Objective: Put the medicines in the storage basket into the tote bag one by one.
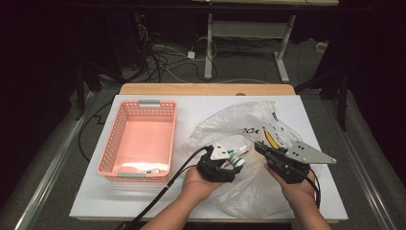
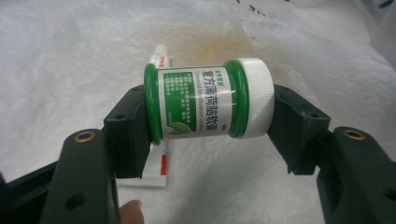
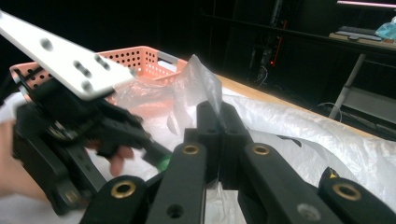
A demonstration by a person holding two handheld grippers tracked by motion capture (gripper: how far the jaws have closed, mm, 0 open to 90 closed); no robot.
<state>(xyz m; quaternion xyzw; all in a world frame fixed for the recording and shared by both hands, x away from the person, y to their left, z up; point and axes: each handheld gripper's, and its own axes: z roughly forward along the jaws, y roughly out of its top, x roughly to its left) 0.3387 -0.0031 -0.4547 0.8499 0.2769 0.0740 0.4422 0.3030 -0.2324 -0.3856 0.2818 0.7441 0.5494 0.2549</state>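
My left gripper (image 2: 212,125) is shut on a small green jar (image 2: 201,100) with a white screw cap, which lies sideways between the pads. Under the jar lies a white tube (image 2: 156,170) on the plastic. From above, the left gripper (image 1: 229,162) holds the jar (image 1: 235,158) over the clear plastic bag (image 1: 249,127) at mid-table. My right gripper (image 1: 261,147) is shut on a fold of that bag (image 3: 198,84), its jaws (image 3: 219,123) pinched together with the film rising between them. The left gripper (image 3: 70,135) looks blurred beside it.
A pink perforated basket (image 1: 107,143) stands at the left on the white table sheet (image 1: 191,108), with a small item (image 1: 149,169) at its near end. The basket (image 3: 140,58) sits behind the bag. Cables and table legs fill the dark floor beyond.
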